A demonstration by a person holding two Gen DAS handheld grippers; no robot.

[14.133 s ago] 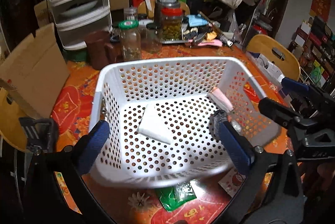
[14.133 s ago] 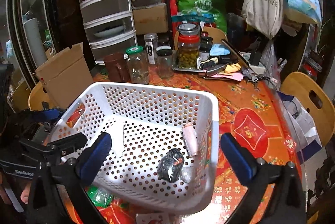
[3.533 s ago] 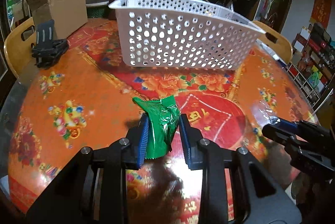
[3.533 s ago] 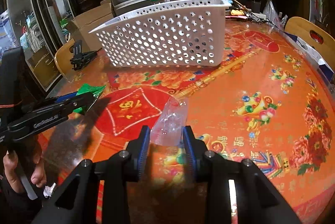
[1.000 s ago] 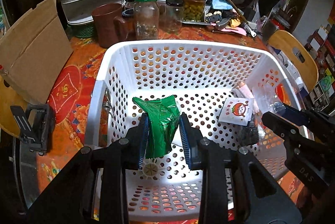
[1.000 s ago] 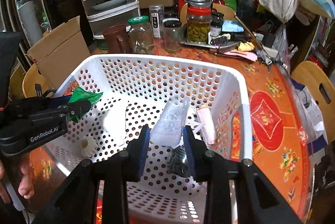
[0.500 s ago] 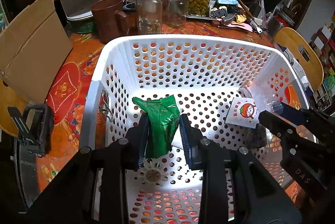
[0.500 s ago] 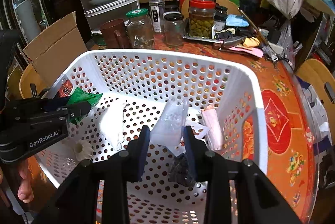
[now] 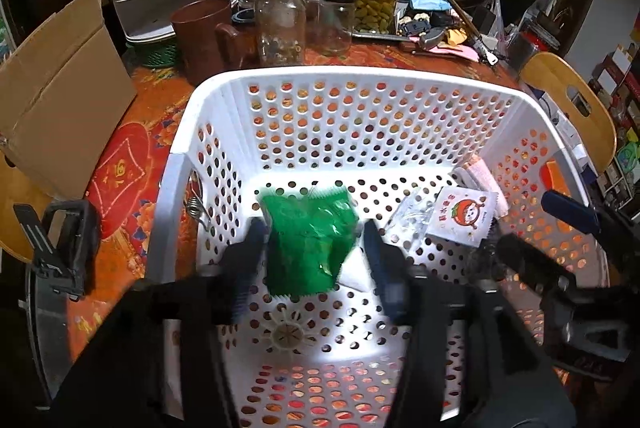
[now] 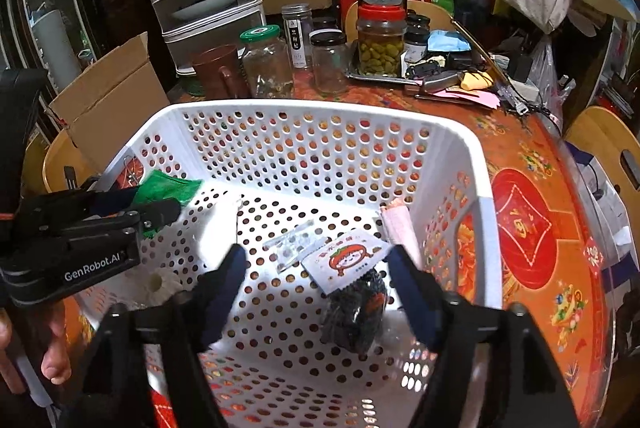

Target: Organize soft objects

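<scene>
Falling green packet [image 9: 310, 238] between opened left tool [image 9: 312, 256] pads.

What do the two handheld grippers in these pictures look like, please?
Both are black plastic frames with two fingers tipped in dark blue pads. The left gripper shows white "GenRobot.AI" lettering on its side in the right wrist view. The right gripper has small round bolts at its finger joints. No cables or sleeves show.
</scene>
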